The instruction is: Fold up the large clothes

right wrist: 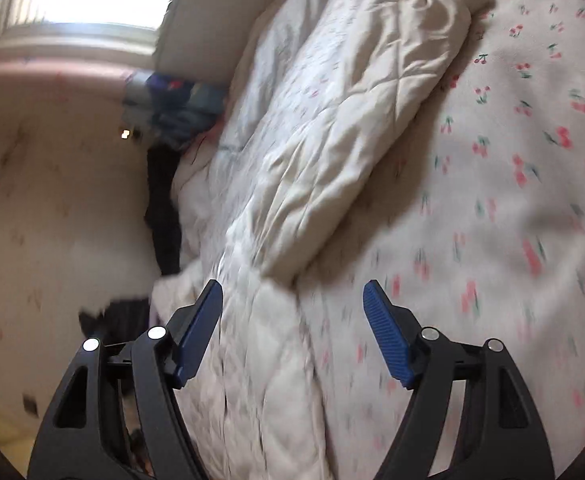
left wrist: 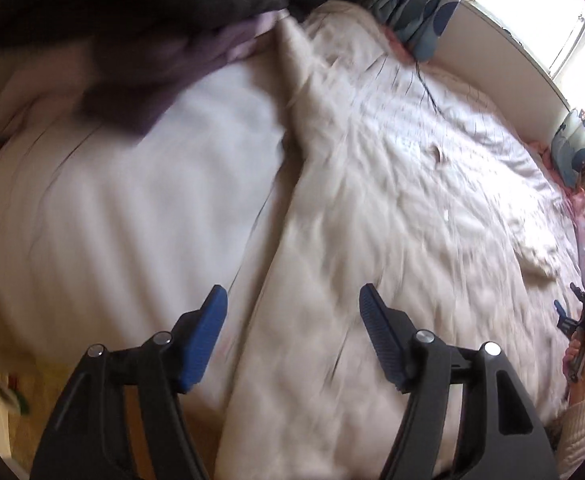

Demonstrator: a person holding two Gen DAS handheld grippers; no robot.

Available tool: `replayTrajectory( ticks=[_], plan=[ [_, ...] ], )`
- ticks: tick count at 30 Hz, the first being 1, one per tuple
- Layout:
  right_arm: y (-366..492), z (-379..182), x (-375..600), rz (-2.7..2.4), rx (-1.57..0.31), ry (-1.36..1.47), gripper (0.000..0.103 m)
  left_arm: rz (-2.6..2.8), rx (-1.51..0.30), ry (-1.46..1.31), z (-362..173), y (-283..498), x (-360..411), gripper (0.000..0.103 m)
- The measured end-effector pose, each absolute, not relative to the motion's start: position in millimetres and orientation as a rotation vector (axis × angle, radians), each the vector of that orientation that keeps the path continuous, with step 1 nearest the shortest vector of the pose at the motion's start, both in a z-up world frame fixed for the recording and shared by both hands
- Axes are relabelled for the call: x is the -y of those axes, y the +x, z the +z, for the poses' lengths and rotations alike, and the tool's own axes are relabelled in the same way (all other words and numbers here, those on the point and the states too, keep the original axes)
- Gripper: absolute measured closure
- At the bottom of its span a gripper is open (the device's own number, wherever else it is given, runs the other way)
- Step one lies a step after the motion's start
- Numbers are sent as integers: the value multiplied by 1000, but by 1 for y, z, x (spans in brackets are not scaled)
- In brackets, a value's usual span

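A large cream quilted garment (left wrist: 392,208) lies spread on the bed. In the right wrist view it shows as a long quilted body (right wrist: 276,360) with a cream sleeve (right wrist: 356,120) folded across it. My left gripper (left wrist: 292,300) is open and empty, hovering above the garment's left edge. My right gripper (right wrist: 292,292) is open and empty above the garment's body. The right gripper also shows small at the right edge of the left wrist view (left wrist: 584,316). Both views are motion-blurred.
A white sheet (left wrist: 124,208) covers the bed left of the garment. A cherry-print sheet (right wrist: 512,184) lies to its right. Dark and purple clothes (left wrist: 140,60) are piled at the far left. Blue patterned curtains (left wrist: 416,4) hang beside a bright window (left wrist: 540,12).
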State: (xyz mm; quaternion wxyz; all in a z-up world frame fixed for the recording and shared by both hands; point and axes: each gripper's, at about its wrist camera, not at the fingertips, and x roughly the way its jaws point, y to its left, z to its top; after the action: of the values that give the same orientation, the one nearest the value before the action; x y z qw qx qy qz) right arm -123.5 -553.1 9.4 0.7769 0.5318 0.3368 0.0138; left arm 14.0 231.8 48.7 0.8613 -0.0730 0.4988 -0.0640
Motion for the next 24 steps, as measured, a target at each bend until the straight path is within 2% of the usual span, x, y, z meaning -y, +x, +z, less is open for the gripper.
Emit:
replayTrajectory(
  ticks=[5,8,10,11,12,14,16,18,21,24],
  plan=[
    [-76,-26,565,-45,-658,1203,33,6,-946,-16,43,102,-198,37],
    [-63,-35,575,-90,-578,1209,34,62,-925,-68,38,152,-198,37],
    [-51,-38,583,-121,-545,1207,53,117,-930,-56,30,188,-195,35],
    [-43,-40,587,-129,-544,1203,84,134,-944,-40,23,207,-191,32],
    [-33,-44,591,-135,-542,1192,95,144,-961,-36,16,220,-189,30],
    [-17,-31,592,-140,-542,1113,96,123,-1045,-90,-5,253,-187,30],
    [-3,-1,596,-118,-509,1035,97,53,-1087,-234,-16,274,-188,60],
    [6,38,603,-99,-467,967,98,15,-1033,-312,-7,274,-185,82],
    [15,102,615,-67,-376,881,98,-97,-815,-410,35,259,-174,90],
    [2,152,632,-65,-250,784,98,-139,-683,-506,54,246,-170,90]
  ],
)
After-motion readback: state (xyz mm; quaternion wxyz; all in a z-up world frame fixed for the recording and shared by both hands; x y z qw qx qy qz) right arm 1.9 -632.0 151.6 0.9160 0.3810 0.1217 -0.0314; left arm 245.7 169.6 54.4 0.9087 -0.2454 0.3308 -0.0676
